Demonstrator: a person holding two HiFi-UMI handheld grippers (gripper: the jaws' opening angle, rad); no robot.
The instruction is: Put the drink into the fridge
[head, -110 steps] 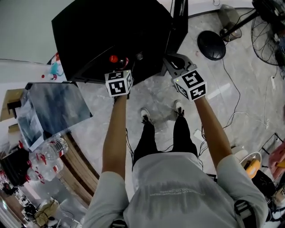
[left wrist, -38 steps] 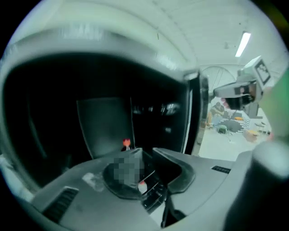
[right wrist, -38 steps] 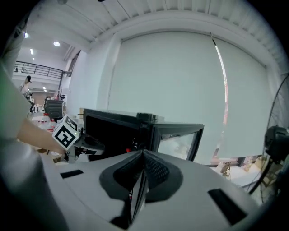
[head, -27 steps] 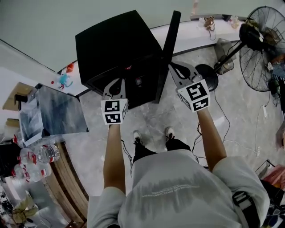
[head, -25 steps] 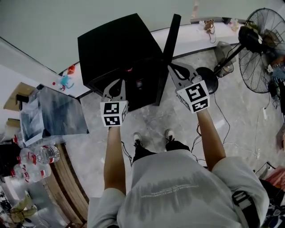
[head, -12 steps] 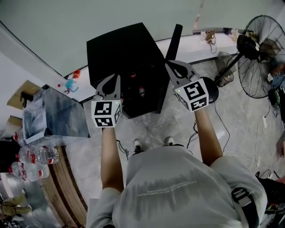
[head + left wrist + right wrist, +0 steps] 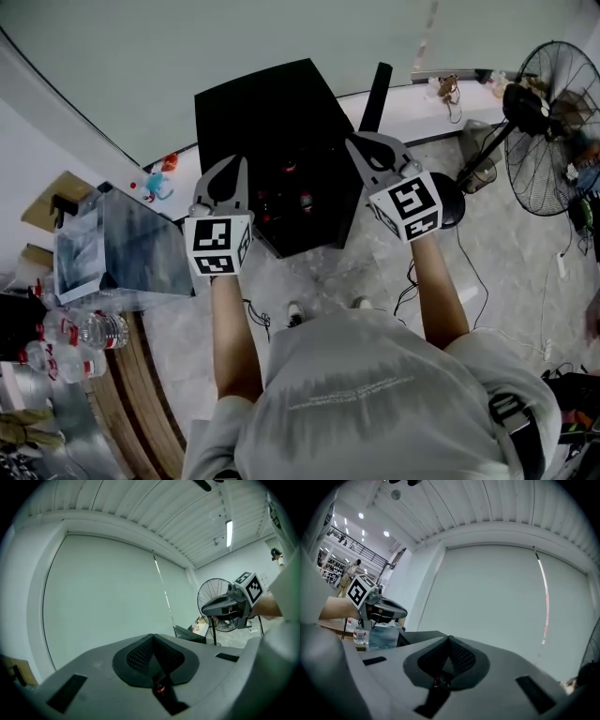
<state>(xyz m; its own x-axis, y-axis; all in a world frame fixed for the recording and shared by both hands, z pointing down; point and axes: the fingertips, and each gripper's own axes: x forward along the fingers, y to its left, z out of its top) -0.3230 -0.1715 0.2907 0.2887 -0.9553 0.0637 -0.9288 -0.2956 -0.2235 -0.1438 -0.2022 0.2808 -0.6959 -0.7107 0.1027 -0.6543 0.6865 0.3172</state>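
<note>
Marble floor (image 7: 375,272); drinks (image 7: 305,200) inside black fridge (image 7: 272,112)

Your left gripper (image 7: 153,636) had a smooth, matt grey plastic shell. Its pads (image 7: 138,656) were black with a fine mesh-like texture. Your right gripper (image 7: 449,639) looked the same. The fridge (image 7: 262,108) in front of you was black with a dull sheen. The floor (image 7: 309,272) was polished, marbled grey stone or tile that caught the light. Your shirt (image 7: 375,394) was soft grey cloth. At your left, the water bottles (image 7: 94,328) were clear plastic with glossy red labels, beside a curved wooden edge (image 7: 150,375) in brown. The fan guard (image 7: 562,122) was thin wire.
</note>
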